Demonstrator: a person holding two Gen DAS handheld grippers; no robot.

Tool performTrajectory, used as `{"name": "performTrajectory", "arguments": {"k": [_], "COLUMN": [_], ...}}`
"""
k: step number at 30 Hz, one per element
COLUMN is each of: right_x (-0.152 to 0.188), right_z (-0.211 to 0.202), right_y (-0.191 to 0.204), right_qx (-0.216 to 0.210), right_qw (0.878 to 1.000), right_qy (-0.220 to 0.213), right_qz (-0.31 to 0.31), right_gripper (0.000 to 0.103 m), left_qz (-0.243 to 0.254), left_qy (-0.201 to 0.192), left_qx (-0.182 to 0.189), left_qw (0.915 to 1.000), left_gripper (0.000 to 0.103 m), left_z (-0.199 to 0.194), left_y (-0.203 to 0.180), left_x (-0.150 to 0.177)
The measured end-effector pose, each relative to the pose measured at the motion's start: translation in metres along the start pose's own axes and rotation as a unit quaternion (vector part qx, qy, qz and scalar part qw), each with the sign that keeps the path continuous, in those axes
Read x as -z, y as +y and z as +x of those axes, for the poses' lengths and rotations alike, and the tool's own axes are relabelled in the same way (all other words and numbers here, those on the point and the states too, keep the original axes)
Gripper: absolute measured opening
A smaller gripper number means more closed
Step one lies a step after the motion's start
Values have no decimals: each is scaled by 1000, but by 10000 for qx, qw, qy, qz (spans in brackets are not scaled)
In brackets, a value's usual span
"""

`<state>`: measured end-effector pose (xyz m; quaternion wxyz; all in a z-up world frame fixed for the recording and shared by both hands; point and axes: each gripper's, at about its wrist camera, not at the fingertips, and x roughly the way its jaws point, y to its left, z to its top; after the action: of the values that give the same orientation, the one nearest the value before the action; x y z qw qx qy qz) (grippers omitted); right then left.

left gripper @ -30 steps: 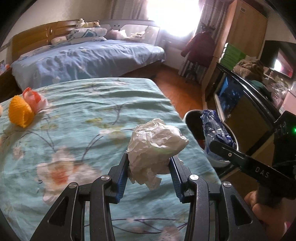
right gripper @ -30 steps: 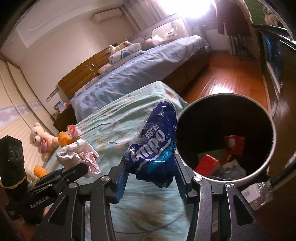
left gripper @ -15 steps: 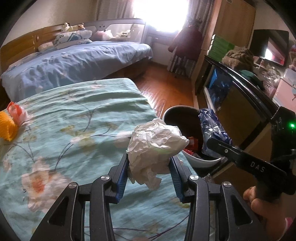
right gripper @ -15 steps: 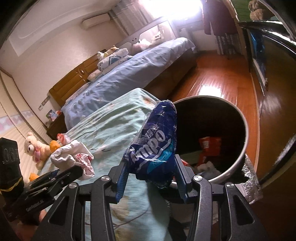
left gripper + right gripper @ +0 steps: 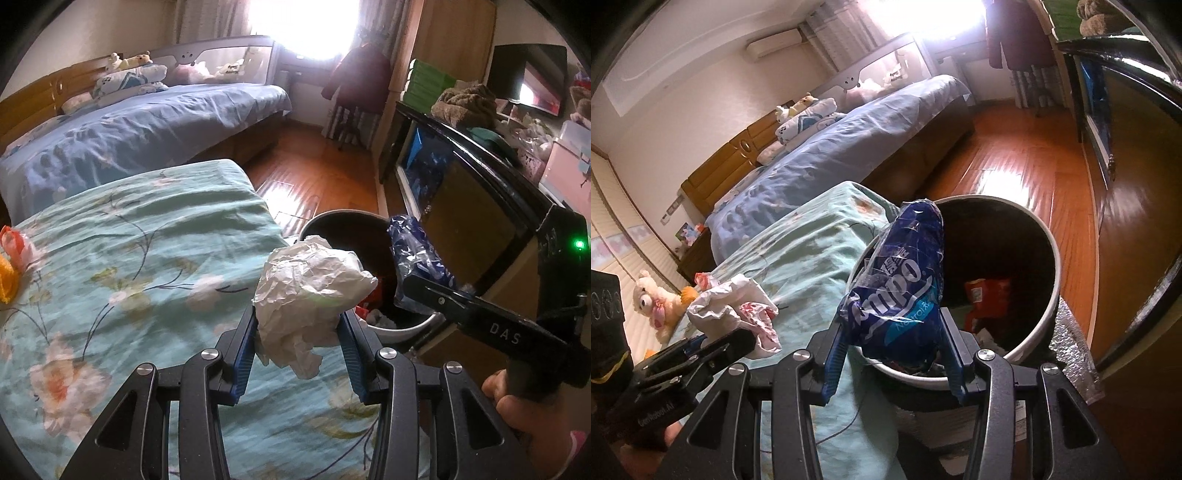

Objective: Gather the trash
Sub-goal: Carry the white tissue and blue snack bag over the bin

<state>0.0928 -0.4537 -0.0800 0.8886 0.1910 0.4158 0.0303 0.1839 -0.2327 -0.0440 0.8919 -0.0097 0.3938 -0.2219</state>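
Big bed with a blue duvet (image 5: 147, 125) and wooden headboard (image 5: 727, 166), stuffed toys piled at the pillow end. Nearer one has a teal floral sheet (image 5: 129, 258). Cream teddy bear with a pink bow (image 5: 653, 306) by the wall, dark red coat (image 5: 356, 83) hanging near the bright window, glossy wood floor (image 5: 1027, 162).

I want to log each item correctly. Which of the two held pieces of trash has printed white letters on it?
The blue plastic wrapper in the right gripper; the piece in the left gripper is plain crumpled white paper.
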Motion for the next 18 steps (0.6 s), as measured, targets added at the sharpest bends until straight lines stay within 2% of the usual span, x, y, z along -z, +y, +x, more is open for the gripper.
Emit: {"name": "performTrajectory", "arguments": {"k": [18], "right_x": [-8], "right_z": [4], "right_y": [-10], "right_qx": [108], "right_qw": [9999], "right_qy": [6], "right_qz": [-9], "right_gripper": [47], "left_qz": [95], "left_qy": [18], "left_qx": [10], "left_qw": [10000], "left_gripper": [42], "left_z": [14], "left_y": [-9], "left_x": [-9]}}
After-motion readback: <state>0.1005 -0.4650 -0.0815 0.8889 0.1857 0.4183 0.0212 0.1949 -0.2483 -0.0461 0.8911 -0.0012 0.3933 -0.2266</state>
